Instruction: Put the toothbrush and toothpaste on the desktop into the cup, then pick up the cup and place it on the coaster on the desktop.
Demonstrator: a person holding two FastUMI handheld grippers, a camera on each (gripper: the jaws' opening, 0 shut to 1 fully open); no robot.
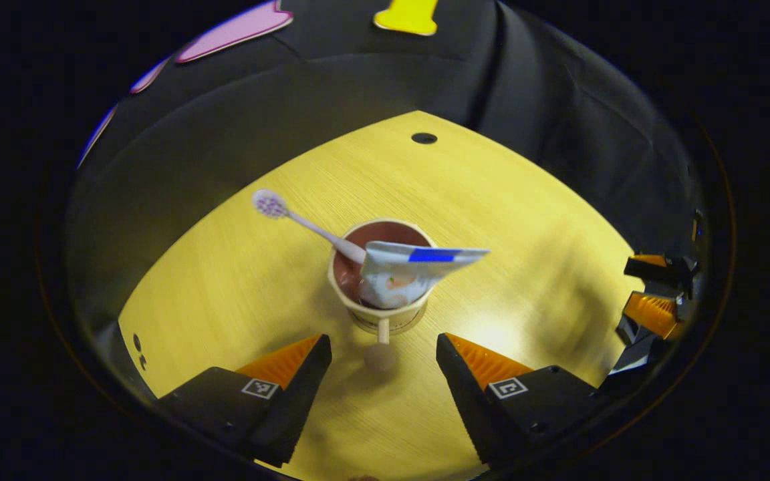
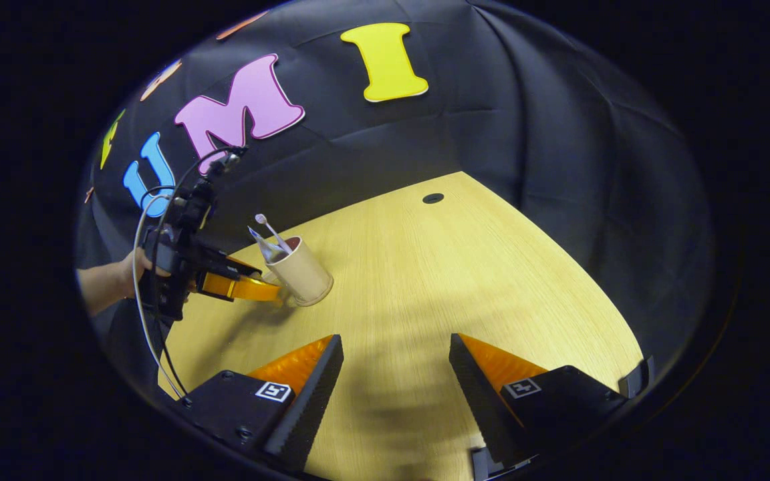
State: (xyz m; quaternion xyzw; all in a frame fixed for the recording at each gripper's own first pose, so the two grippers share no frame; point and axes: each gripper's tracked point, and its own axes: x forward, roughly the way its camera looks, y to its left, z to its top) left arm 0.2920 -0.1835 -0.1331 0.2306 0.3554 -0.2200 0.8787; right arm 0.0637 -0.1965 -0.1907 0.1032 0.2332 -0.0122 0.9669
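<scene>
Left gripper view: a pale cup with a dark reddish inside stands on the yellow wood-grain surface, near the middle of the picture. A toothbrush leans out of the cup toward 10 o'clock, its bristled head up and clear of the rim. A toothpaste tube also sits in the cup, its flat crimped end with a blue band pointing toward 3 o'clock. The cup's small handle points toward 6 o'clock, at the camera. The left tool has its two fingers spread wide apart, one on each side of the handle, touching nothing. At 3 o'clock, near the edge, the right tool shows, well apart from the cup. A small dark hole marks the surface at 12 o'clock.

Right gripper view: the right tool hangs over bare surface with its fingers wide apart, holding nothing. At 9 o'clock a hand holds the left tool, whose fingers reach the cup's base. The cup appears tilted in this rounded picture
</scene>
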